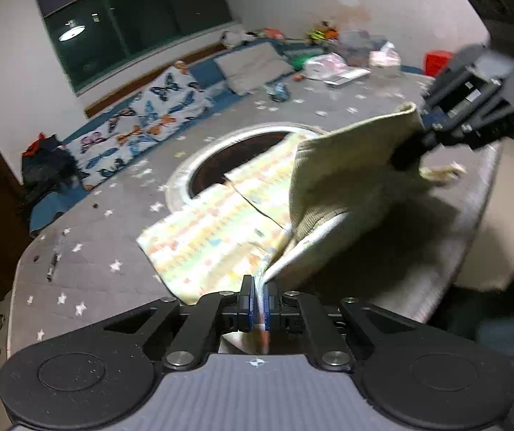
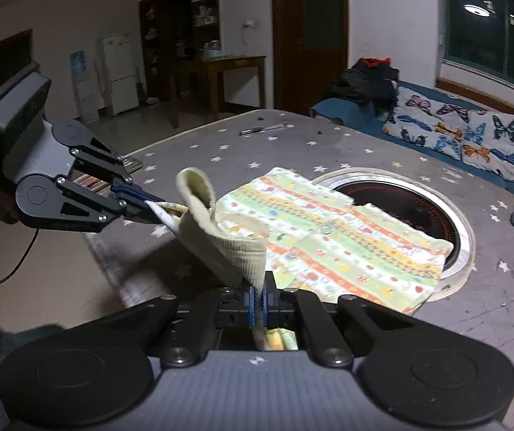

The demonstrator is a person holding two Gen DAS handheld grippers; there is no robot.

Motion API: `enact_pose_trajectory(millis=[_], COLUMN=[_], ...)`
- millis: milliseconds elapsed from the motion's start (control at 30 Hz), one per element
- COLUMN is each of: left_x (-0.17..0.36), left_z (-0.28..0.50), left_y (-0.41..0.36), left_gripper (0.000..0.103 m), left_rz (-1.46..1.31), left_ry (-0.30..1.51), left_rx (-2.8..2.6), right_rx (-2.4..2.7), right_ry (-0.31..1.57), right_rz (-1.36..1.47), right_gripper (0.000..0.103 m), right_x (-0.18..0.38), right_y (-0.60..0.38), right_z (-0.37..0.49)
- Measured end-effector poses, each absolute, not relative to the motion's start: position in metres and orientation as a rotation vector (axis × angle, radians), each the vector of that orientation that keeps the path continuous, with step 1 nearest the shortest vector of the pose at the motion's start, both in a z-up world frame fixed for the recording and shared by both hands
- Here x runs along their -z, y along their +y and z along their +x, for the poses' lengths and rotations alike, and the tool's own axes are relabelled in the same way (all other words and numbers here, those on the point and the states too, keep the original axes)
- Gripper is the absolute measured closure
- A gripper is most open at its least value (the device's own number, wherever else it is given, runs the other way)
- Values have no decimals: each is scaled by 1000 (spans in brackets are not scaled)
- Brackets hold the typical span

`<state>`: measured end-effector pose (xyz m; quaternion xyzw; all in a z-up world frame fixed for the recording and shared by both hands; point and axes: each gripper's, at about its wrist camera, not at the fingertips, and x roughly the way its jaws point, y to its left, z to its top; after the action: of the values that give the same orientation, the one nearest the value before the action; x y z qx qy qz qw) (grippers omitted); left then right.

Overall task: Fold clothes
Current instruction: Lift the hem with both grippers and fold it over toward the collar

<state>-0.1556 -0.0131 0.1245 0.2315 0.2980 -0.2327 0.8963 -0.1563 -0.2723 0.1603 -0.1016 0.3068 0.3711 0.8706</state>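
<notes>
left gripper (image 1: 260,300) and right gripper (image 2: 259,300) both clamped tight, jaws closed.

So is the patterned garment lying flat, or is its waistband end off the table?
Partly lifted. The ribbed waistband hangs between the left gripper and right gripper, both shut on it; the garment's legs lie spread flat.

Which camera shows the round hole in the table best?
The right wrist view. There the hole shows its white rim and dark inside on the far and right sides, with the cloth covering only its near left edge. In the left wrist view the hole looks smaller, and the cloth hides more of it.
</notes>
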Motion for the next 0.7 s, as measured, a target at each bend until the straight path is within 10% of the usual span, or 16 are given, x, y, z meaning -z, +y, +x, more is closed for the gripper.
enact_pose_trajectory(millis=[533, 700], left_x=[-91, -66], left_z=[60, 87], left_y=[-14, -4], left_gripper=[95, 79], left_rz=[383, 310], left_ry=[773, 834], left_rx=[263, 196], right_rx=[-584, -514], right_ry=[660, 756], right_rz=[-199, -187], right_gripper=[100, 99], right_x=[-150, -94], right_y=[-247, -230], right_z=[58, 104])
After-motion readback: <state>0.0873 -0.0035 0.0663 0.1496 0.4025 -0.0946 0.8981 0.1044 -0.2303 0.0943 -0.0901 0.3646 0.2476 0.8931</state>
